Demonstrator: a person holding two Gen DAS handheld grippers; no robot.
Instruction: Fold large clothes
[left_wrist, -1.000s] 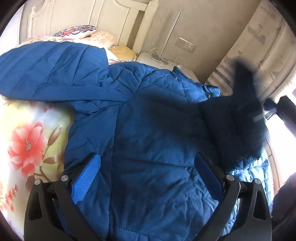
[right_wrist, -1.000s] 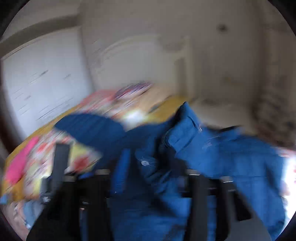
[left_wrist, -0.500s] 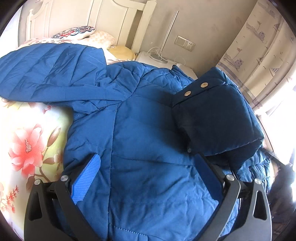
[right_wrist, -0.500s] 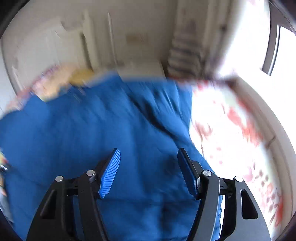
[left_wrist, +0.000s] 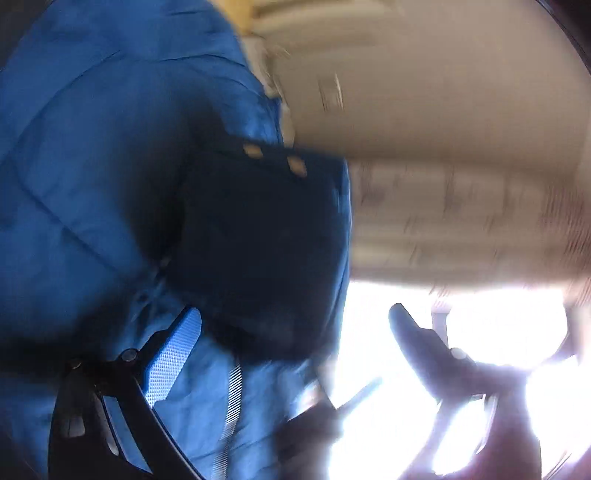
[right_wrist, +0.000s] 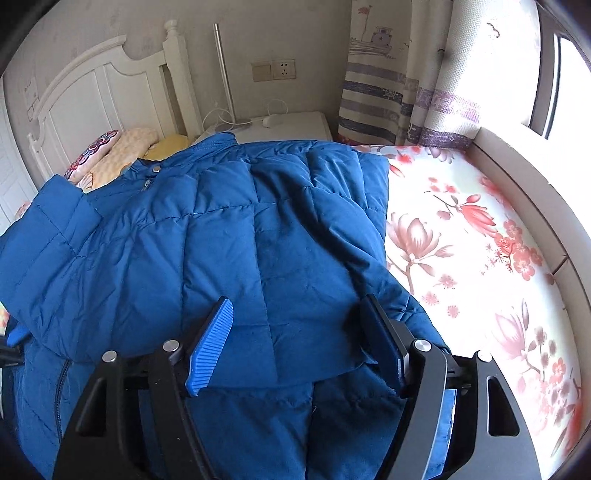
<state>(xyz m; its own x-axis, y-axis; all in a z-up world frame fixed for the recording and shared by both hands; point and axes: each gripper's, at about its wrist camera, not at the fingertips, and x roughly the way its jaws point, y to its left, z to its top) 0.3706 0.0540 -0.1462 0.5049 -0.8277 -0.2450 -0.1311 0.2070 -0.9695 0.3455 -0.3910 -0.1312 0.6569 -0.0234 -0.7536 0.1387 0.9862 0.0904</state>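
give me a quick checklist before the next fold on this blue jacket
1. Right gripper free of cloth: ok, jaws have just been opening, nothing pinched between them.
2. Right sleeve folded across the jacket: ok.
3. Cuff lying flat: cannot tell, left view blurred.
4. Left gripper open: ok, jaws apart.
5. Left sleeve folded in: not ok, it sticks out to the side.
6. Room on the bedsheet: ok.

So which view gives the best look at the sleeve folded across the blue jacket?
The right wrist view: it is sharp and shows the folded sleeve lying across the blue jacket from shoulder to cuff. The left wrist view is motion-blurred and shows only a dark, shadowed cuff end with two snaps.
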